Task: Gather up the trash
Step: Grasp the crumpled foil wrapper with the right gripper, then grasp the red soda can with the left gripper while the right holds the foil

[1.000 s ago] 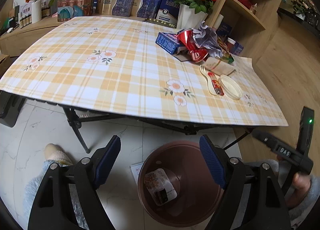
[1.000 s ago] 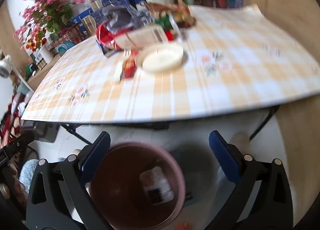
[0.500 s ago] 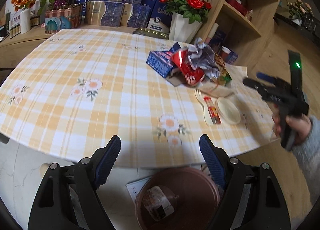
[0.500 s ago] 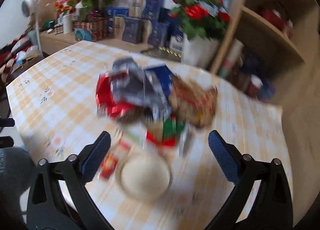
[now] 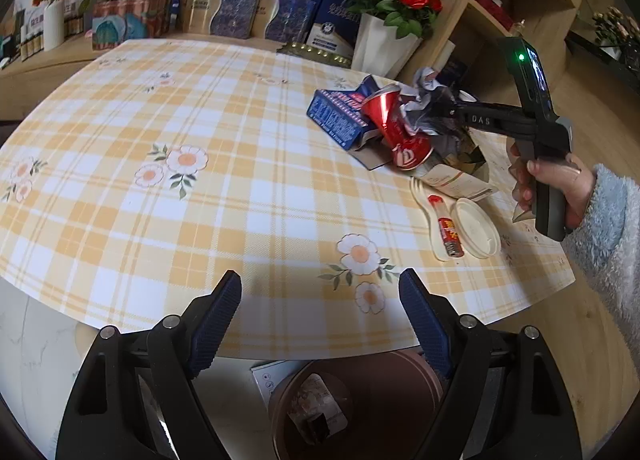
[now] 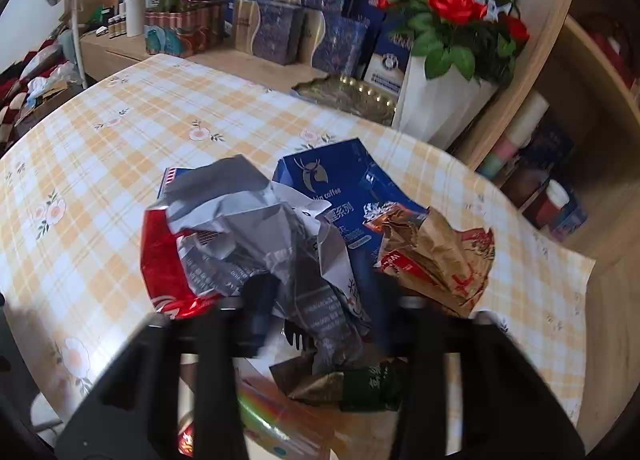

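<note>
Trash: heap of wrappers at far right of table (image 5: pixel 240 188), comprising crumpled silver wrapper (image 6: pixel 256 244), red foil bag (image 6: pixel 164 264), blue coffee box (image 6: pixel 340 188), brown paper bag (image 6: pixel 440 256); nearer the edge, white lid (image 5: pixel 476 228), plastic spoon (image 5: pixel 428 204), small red tube (image 5: pixel 448 228).

Step in hand: pickup from heap. Right gripper (image 6: pixel 316 300) at the heap, jaws drawn narrow on the crumpled silver wrapper, foil bunched between blurred fingers. Left gripper (image 5: pixel 320 312) wide, holding nothing, hovering over near table edge.

Next move, as judged: lift wrapper clear without dragging neighbours, carry over table edge, release above brown bin (image 5: pixel 360 400) on floor below, one packet already inside. Risk: light foil slipping loose, or red foil bag coming along with it.

Surface: yellow-and-white checked cloth with flower print, smooth, mostly bare apart from heap.

Room: white vase of red roses (image 5: pixel 384 16) behind heap; row of blue and gold boxes (image 5: pixel 240 0) along back ledge; more flowers at left; wooden shelving at right; pale tiled floor below.
</note>
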`<state>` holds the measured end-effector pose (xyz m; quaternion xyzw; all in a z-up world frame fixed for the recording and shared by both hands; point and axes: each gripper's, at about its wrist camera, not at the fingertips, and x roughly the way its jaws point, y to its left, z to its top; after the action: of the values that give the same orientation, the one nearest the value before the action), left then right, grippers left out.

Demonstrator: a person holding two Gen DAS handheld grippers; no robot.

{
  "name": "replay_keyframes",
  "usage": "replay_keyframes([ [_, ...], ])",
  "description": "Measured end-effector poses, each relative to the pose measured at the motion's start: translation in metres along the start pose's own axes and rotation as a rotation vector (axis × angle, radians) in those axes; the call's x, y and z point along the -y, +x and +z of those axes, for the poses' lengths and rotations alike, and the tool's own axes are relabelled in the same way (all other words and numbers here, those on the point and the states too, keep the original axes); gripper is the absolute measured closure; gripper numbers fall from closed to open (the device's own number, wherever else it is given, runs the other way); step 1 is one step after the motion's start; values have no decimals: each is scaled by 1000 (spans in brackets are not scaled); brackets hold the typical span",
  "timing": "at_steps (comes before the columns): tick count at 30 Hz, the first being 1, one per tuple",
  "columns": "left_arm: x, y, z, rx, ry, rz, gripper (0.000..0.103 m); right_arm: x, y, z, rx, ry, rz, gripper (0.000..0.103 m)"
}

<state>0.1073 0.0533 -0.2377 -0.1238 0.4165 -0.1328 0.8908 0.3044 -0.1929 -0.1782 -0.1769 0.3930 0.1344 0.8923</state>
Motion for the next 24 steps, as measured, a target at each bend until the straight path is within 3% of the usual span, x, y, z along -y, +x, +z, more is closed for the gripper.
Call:
replay_keyframes([
  [2, -2, 1, 0, -1, -8, -3, 24, 4, -5, 3, 19, 33, 23, 93],
  [11, 14, 7, 24, 21, 63, -31, 25, 37, -97, 16, 342, 242, 81, 95],
  [15, 29, 15, 50, 50, 126, -63, 28, 48, -128, -1, 385, 305, 98, 95],
  [20, 61, 43, 106, 107, 282, -93, 34, 57, -152, -39, 382, 356, 93, 95],
  [24, 78, 77, 143, 82, 301, -90, 34, 63, -160, -72, 349, 387, 57, 95],
])
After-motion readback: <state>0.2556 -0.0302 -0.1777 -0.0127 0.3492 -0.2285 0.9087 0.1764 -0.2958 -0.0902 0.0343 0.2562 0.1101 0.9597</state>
